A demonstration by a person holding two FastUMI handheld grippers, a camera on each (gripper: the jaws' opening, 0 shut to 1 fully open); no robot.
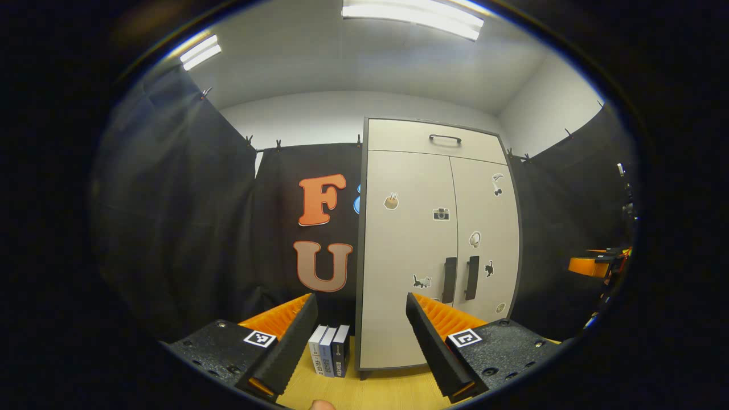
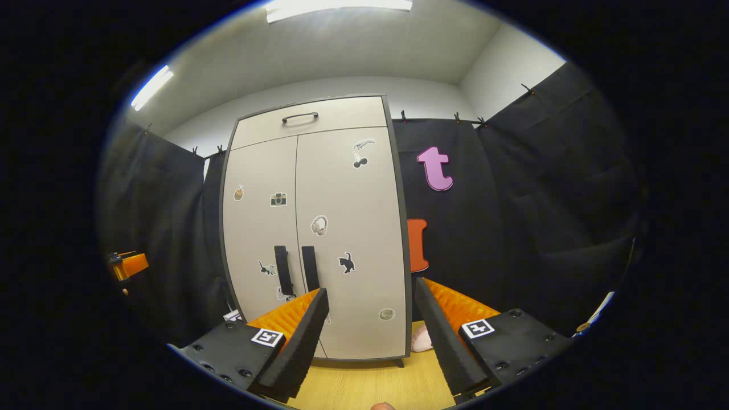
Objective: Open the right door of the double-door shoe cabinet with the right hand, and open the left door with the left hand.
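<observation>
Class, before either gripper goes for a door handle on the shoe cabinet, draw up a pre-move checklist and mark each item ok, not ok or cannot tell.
1. Both doors shut: right door and left door sit flush. Ok.
2. Right handle unobstructed. Ok.
3. Left handle unobstructed. Ok.
4. Right gripper open and empty. Ok.
5. Left gripper open and empty. Ok.
6. Left door's swing path clear: books stand on the floor beside the cabinet's left side. Cannot tell.
</observation>
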